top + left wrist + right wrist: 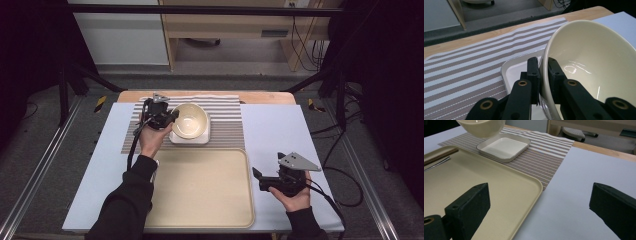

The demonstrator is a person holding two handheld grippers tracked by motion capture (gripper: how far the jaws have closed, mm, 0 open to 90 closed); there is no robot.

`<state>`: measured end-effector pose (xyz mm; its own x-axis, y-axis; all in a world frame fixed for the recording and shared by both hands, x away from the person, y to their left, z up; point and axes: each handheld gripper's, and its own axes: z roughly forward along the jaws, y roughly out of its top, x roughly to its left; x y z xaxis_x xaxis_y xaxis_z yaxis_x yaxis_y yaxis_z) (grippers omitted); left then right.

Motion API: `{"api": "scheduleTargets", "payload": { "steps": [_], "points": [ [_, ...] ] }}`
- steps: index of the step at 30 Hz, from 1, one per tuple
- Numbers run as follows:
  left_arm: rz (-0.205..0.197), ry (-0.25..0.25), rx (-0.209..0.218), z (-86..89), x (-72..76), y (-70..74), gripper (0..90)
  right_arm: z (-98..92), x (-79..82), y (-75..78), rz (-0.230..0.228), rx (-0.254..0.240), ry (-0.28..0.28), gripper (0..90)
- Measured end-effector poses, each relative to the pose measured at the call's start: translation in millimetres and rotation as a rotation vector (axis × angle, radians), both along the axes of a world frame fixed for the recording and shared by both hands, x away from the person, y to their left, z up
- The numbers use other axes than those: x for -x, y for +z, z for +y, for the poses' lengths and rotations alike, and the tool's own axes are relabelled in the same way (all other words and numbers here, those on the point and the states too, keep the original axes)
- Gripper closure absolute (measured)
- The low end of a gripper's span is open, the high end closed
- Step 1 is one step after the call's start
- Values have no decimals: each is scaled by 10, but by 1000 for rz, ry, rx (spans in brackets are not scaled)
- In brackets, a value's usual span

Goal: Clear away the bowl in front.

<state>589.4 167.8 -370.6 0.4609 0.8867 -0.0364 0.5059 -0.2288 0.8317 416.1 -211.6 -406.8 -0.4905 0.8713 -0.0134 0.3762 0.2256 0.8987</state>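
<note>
We see the counter (275, 130) carrying a beige tray (200, 190) near the person, with a striped mat (225, 120) beyond it. On the mat sits a white square dish (504, 147). The cream bowl (190, 120) hangs tilted just above that dish, clear of it, its rim pinched by our left claw (172, 116), one jaw inside, one outside. Our right claw (257, 177) hovers spread wide and empty beside the tray's right edge.

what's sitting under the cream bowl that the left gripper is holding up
Beneath the round cream bowl, held by its rim in the left gripper, sits a shallow square white dish on a striped placemat. The dish looks empty; the bowl hides its near corner.
</note>
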Motion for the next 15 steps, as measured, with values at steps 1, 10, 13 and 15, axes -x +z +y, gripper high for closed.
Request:
{"api": "scheduleTargets", "payload": {
  "steps": [1, 10, 13, 15],
  "points": [
    [-2, -4, -5, 9, 26, 24, 821, -1, 0, 1, 0, 0, -1, 36],
    [-21, -45, 1, 51, 285, 114, 821, -8, 7, 12, -3, -2, 0, 37],
    [-27, -61, -6, 54, 380, 107, 821, -4, 12, 12, -1, -4, -1, 37],
    [-29, -70, -13, 56, 438, 103, 821, -2, 14, 13, -1, -6, 0, 37]
  ]
}}
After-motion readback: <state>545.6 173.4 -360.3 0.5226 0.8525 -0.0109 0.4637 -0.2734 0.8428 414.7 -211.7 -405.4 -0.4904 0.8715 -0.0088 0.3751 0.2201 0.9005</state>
